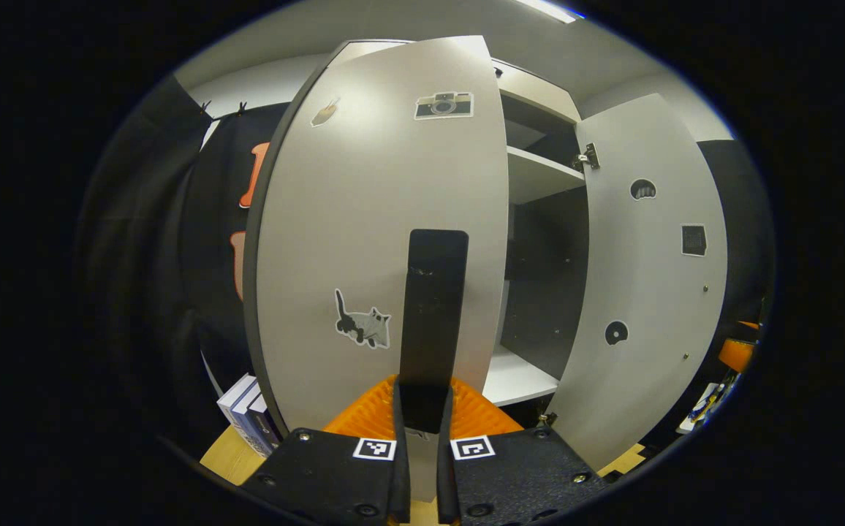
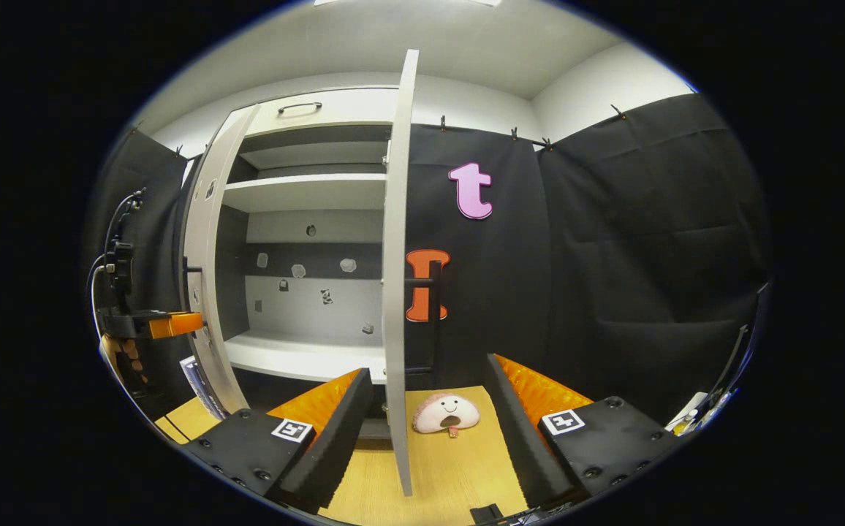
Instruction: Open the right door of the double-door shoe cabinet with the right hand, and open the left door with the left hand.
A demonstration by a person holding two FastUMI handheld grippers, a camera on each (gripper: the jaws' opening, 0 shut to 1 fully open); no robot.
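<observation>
Left gripper (image 1: 422, 409) clamped on left door handle (image 1: 433, 314); left door (image 1: 364, 241) partly swung. Right gripper (image 2: 426, 416) wide, straddling right door (image 2: 398, 292) edge, not touching. Risk: handle slipping from pinch if pull arc mismatches hinge.

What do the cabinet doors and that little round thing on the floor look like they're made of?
Cabinet doors: probably laminated board, matte pale grey, with flat thin edges and metal hinges. Round thing: looks like soft plush fabric, with a stitched face.

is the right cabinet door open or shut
Open: the right door stands edge-on, swung clear of the shelves, between the right gripper fingers, untouched.
</observation>
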